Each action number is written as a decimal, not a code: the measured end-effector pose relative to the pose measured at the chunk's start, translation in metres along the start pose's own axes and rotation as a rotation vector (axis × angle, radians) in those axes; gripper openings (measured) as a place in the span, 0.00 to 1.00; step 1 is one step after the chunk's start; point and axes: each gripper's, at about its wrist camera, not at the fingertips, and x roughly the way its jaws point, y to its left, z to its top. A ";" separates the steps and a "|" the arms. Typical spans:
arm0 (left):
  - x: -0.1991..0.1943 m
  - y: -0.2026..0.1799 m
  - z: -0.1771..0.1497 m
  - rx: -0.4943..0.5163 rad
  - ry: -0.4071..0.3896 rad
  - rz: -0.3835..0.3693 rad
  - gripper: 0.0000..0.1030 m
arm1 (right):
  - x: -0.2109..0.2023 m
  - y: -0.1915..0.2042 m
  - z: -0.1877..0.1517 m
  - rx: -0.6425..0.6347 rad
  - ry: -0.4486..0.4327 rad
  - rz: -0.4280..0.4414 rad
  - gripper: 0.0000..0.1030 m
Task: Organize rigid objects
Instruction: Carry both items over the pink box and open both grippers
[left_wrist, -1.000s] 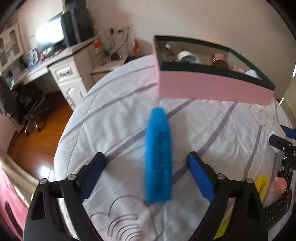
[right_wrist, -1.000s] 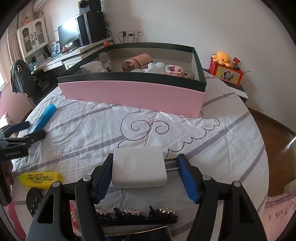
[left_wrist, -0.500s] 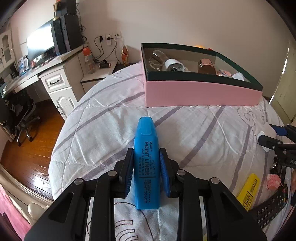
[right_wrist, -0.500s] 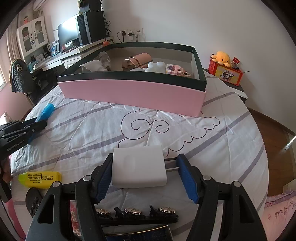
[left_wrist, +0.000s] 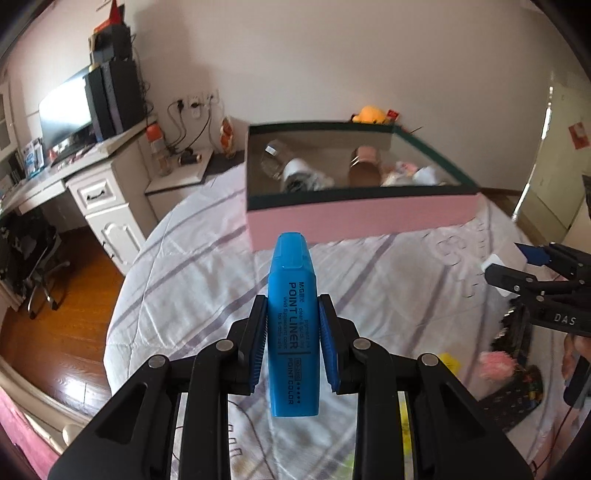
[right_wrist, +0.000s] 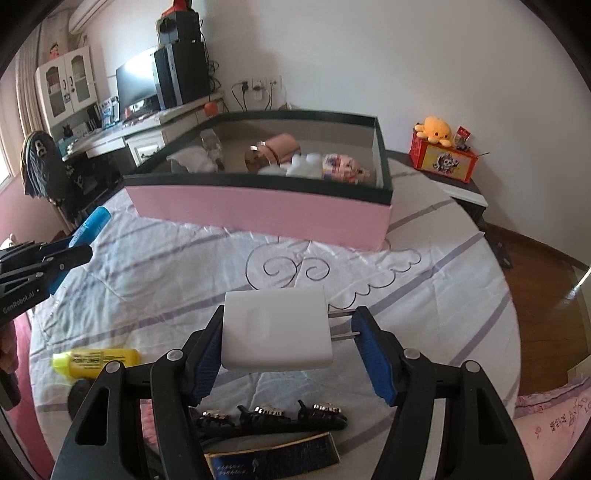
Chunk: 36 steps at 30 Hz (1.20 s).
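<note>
1. Left gripper (left_wrist: 292, 345) now clamped on the blue highlighter (left_wrist: 293, 332), pads pressed to both flat sides, after straddling it with jaws wide a second ago and closing by the half-second mark
2. Lifted clear of the bedspread (left_wrist: 207, 266) since then: cap end pointing toward the pink box (left_wrist: 362, 218), quilt visible below the marker's rear end, background higher and slightly blurred in the left wrist view
3. Same marker seen from the right wrist view at far left, raised in the left gripper (right_wrist: 75, 245), no longer lying on the quilt as before
4. Right gripper (right_wrist: 286, 349) unchanged: fingers set fairly wide around the white charger plug (right_wrist: 275, 332), one pad against its plain side, the other at the tips of the metal prongs; looks held, though firm pressure hard to confirm
5. Yellow highlighter (right_wrist: 96, 362) lying on the bedspread, near the right gripper's left finger, not yet collected
6. Meaning for the task, as a judgement: pick of the blue marker done, carry to the open box likely next; box already holding a bottle, a pink cup and small items, with free room near the front wall
</note>
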 end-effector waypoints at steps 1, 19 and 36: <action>-0.004 -0.002 0.002 0.006 -0.010 -0.003 0.26 | -0.005 0.000 0.001 0.005 -0.017 0.002 0.65; -0.107 -0.034 0.035 0.053 -0.247 -0.028 0.26 | -0.126 0.023 0.027 -0.001 -0.333 -0.002 0.66; -0.131 -0.054 0.068 0.120 -0.340 -0.007 0.26 | -0.165 0.029 0.045 -0.038 -0.431 -0.027 0.66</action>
